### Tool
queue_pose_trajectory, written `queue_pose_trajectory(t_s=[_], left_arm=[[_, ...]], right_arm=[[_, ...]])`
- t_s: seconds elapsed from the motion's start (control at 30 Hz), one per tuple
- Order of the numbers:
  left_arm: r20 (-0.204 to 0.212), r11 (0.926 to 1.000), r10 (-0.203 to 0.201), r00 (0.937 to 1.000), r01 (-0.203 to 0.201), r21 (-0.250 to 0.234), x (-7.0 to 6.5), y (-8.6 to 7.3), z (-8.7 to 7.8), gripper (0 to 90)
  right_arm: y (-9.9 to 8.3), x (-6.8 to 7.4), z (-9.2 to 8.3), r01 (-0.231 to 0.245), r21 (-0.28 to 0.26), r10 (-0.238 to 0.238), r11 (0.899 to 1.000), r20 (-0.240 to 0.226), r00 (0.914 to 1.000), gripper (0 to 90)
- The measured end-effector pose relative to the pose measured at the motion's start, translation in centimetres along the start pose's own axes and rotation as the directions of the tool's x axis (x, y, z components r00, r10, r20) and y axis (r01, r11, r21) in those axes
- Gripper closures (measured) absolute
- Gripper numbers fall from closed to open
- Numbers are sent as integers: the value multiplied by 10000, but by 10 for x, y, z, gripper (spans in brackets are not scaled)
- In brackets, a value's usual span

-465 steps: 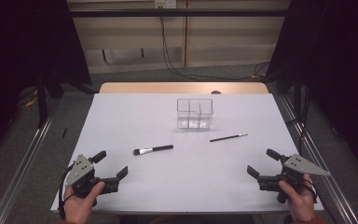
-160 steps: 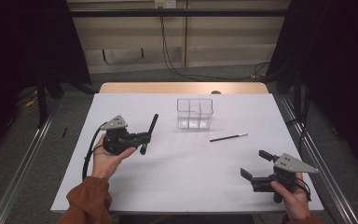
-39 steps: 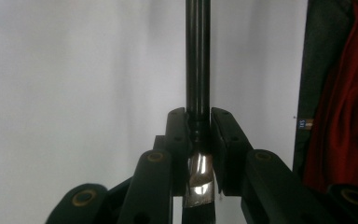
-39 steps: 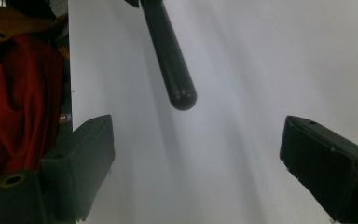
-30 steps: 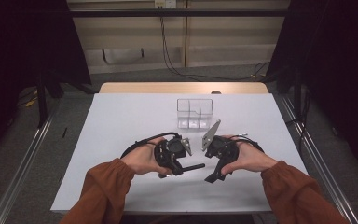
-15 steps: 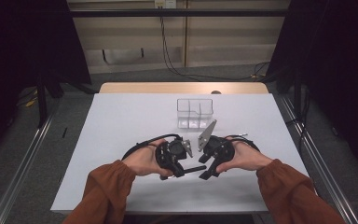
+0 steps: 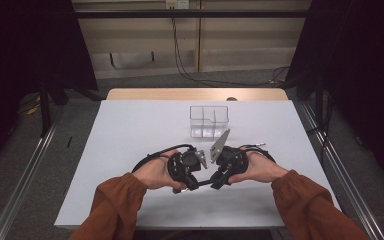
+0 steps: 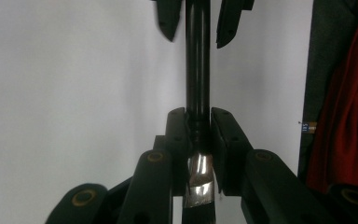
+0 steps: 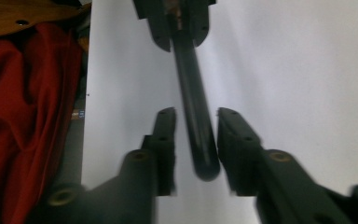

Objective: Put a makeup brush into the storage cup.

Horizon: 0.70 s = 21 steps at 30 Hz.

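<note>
Left gripper (image 8: 198, 135) clamped tight on brush (image 8: 198, 70), near the silver collar. From these jaws, handle running straight ahead, its long axis level, into right gripper (image 9: 193, 135). Right jaws just been closing around the rounded handle end, a thin gap visible on one side, not surely pressing yet. Farther behind, clear box (image 7: 209, 120) on table (image 7: 130, 130).

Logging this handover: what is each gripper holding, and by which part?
The left gripper clamps the makeup brush where the handle meets the metal ferrule. The right gripper has been closing around the handle's end, not yet gripping.
</note>
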<state>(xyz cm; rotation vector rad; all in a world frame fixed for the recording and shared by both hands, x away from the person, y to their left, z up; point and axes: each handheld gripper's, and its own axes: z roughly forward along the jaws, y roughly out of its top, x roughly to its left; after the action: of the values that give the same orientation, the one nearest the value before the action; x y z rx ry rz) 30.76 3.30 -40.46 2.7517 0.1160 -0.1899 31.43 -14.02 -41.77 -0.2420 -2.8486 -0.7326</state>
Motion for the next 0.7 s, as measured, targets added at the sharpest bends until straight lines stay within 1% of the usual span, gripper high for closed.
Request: queue_pose_trajectory(t_s=[0.03, 0.1, 0.13, 0.17, 0.2, 0.23, 0.27, 0.3, 0.4, 0.53, 0.63, 0.67, 0.7], left_arm=[[-31, 10000, 46, 10000, -45, 62, 0, 0, 0, 779], [-50, 10000, -11, 10000, 11, 23, 0, 0, 1, 778], [92, 9999, -67, 9999, 66, 95, -1, 0, 1, 778], [117, 9999, 110, 9999, -111, 124, 1, 1, 1, 779], [-23, 10000, -6, 10000, 6, -6, 0, 0, 1, 778], [-24, 9997, -132, 9999, 132, -194, 0, 0, 0, 777], [-21, 9996, -71, 10000, 71, -262, 1, -1, -2, 777], [14, 9996, -117, 9999, 117, -249, 0, -2, -3, 778], [-27, 9997, -127, 9999, 126, -217, 0, -3, -2, 777], [-70, 9998, -1, 10000, 0, -189, 1, -3, 0, 775], [-45, 9996, -11, 10000, 10, -291, 2, -4, -1, 766], [-42, 9995, -12, 10000, 10, -328, 3, -4, -1, 765], [-66, 9988, -123, 9999, 120, -465, 4, -5, -1, 761]], right_arm=[[0, 1, 0, -12, 30, 12, 10000, 5, 10000, 713], [1, 1, 0, 6, 15, -6, 10000, 2, 10000, 735], [1, 1, 1, 50, 13, -50, 10000, -6, 10000, 730], [1, 1, 1, -83, 78, 83, 9999, 15, 10000, 728], [1, 1, 2, -12, 89, 12, 10000, -42, 10000, 728], [1, 1, 3, -3, 118, 3, 9999, -61, 10000, 729], [1, 1, 4, -10, 192, 11, 9998, -8, 10000, 730], [1, 0, 5, -51, 106, 51, 9999, 50, 10000, 743], [0, 0, 4, -59, -62, 59, 10000, -72, 10000, 773], [-1, 0, 6, 44, 13, -44, 10000, -147, 9999, 784], [-2, 0, 5, 101, -51, -102, 9999, -226, 9997, 796], [-2, 0, 5, 29, -54, -30, 10000, -251, 9997, 796], [-2, -1, 4, 92, -135, -95, 9999, -248, 9996, 797]])
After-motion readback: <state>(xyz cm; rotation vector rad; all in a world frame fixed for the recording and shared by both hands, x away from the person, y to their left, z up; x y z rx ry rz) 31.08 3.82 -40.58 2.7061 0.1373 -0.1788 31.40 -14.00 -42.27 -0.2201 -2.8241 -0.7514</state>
